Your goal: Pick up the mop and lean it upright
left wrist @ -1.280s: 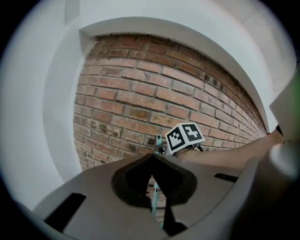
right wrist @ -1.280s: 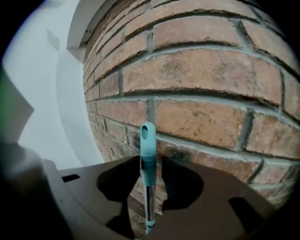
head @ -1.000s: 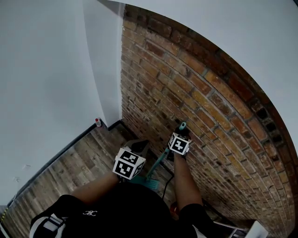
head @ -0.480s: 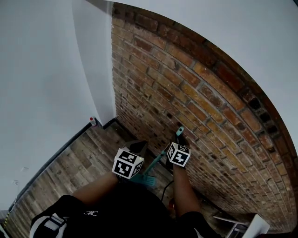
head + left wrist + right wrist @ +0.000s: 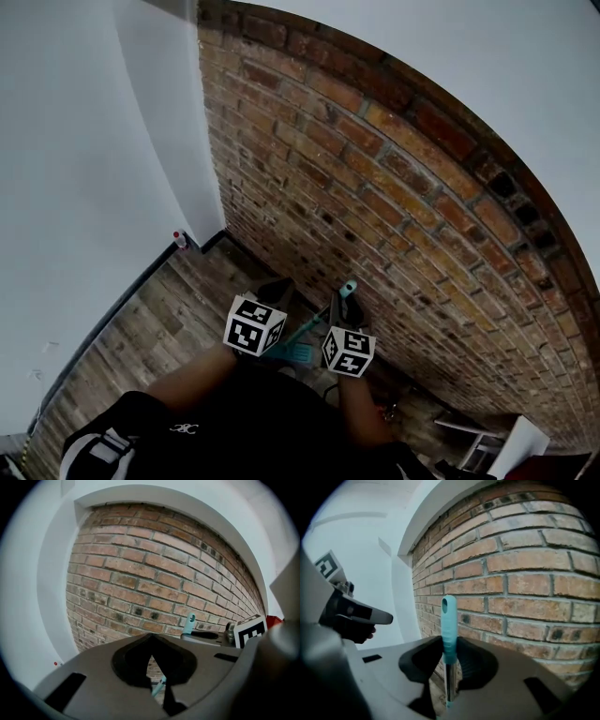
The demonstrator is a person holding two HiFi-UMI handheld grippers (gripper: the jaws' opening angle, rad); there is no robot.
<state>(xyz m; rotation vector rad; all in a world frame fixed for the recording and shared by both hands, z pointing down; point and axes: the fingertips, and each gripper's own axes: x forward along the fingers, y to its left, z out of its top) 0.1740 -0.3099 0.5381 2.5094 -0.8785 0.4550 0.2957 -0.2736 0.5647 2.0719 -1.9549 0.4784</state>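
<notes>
The mop's teal handle point(image 5: 449, 620) stands upright between the jaws of my right gripper point(image 5: 449, 645), which is shut on it close to the brick wall. In the head view the handle tip point(image 5: 348, 288) sticks out above the right gripper point(image 5: 346, 319), and the shaft slants down-left to the teal mop head point(image 5: 298, 353) on the floor. My left gripper point(image 5: 279, 292) hovers just left of the shaft, jaws closed to a thin slit with nothing gripped. In the left gripper view a bit of teal shaft point(image 5: 159, 686) shows through that slit of the left gripper point(image 5: 151, 641).
A brick wall point(image 5: 394, 216) rises right in front and meets a white wall point(image 5: 84, 187) at a corner on the left. A small red-and-white object point(image 5: 177, 237) sits by the black skirting. Wooden floor point(image 5: 159, 319) lies below. A white piece point(image 5: 511, 445) stands at lower right.
My right gripper has come down and back toward me with the mop handle still in it, so the tip sits lower against the bricks. The left gripper has stayed about where it was.
</notes>
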